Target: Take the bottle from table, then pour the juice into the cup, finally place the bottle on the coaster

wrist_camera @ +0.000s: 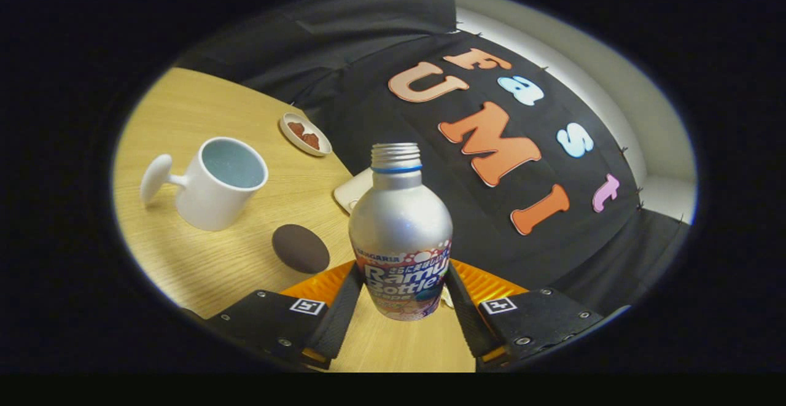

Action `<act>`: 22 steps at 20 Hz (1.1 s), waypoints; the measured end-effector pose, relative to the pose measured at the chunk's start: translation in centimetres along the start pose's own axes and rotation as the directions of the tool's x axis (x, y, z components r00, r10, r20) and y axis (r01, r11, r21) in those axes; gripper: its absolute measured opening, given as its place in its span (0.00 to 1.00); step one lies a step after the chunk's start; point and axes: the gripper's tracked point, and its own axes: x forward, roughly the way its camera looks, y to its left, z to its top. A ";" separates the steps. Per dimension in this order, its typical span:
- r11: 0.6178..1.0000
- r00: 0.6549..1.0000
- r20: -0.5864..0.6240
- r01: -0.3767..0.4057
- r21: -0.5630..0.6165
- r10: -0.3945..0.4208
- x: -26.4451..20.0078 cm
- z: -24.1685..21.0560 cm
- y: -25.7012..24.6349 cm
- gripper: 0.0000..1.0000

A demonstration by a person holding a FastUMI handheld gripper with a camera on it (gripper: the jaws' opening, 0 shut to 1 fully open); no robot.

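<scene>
Between the tool's (402,308) fingers, closed against its sides, the silver capless aluminium bottle (400,234) stands tilted above the wooden table (202,265). Keep the clamp firm and swing its mouth over the white ceramic cup (218,182), beyond the dark round coaster (301,248).

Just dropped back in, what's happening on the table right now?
The gripper has its two fingers closed on the lower body of the silver bottle, one on each side, and the bottle's cap is off. The view is tilted, so the bottle may already be lifted, though that is hard to confirm. The white cup stands beyond the fingers to the left, nothing pouring into it yet. The dark round coaster lies on the wooden table between cup and bottle. A small dish sits farther back.
</scene>
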 end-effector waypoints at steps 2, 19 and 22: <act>0.999 1.000 0.003 0.011 -0.051 -0.011 -0.1 0.2 0.2 0.77; 0.891 0.992 0.109 0.110 -0.440 -0.068 0.0 3.2 1.2 0.77; 0.854 0.988 0.135 0.134 -0.503 -0.075 -0.2 3.8 1.3 0.77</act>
